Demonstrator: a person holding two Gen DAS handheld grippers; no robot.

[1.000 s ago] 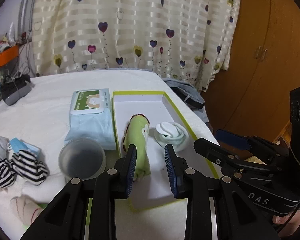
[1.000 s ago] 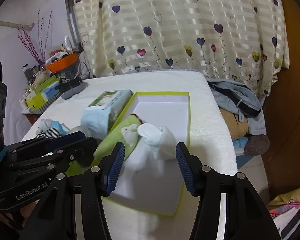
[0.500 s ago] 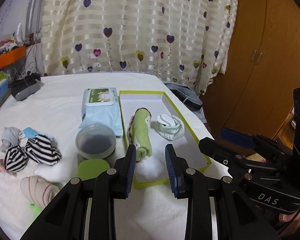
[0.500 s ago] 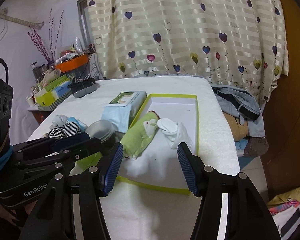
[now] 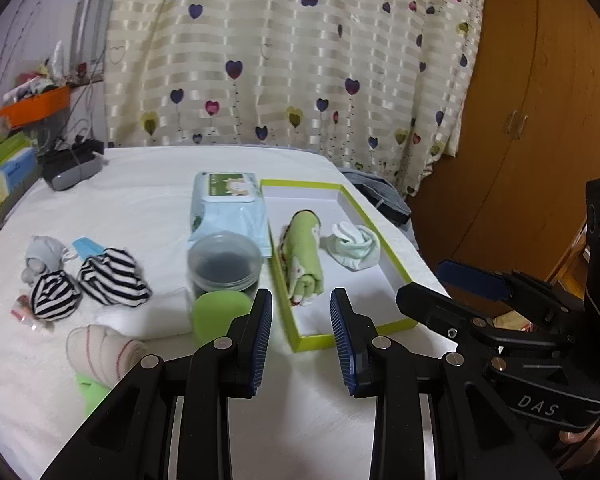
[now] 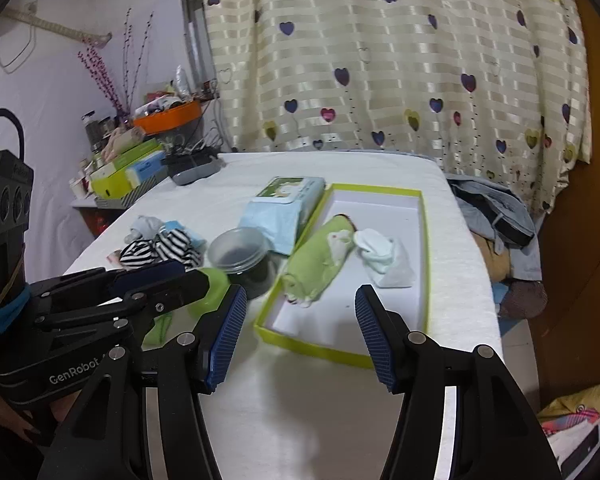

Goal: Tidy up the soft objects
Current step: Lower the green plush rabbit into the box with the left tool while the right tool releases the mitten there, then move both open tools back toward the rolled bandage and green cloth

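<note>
Sitting already in the green-rimmed box (image 5: 396,264) are a green rolled cloth (image 5: 304,256) and a white sock bundle (image 5: 354,246), while the striped socks (image 5: 94,282) and beige roll (image 5: 104,350) wait outside on the table (image 5: 140,208). Both the left gripper (image 5: 300,344) and right gripper (image 6: 300,336) hang with jaws apart, holding nothing.

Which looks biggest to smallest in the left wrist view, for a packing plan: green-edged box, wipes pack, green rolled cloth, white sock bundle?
1. green-edged box
2. wipes pack
3. green rolled cloth
4. white sock bundle

Fisheye distortion makes the cloth-sock gap unsure.
</note>
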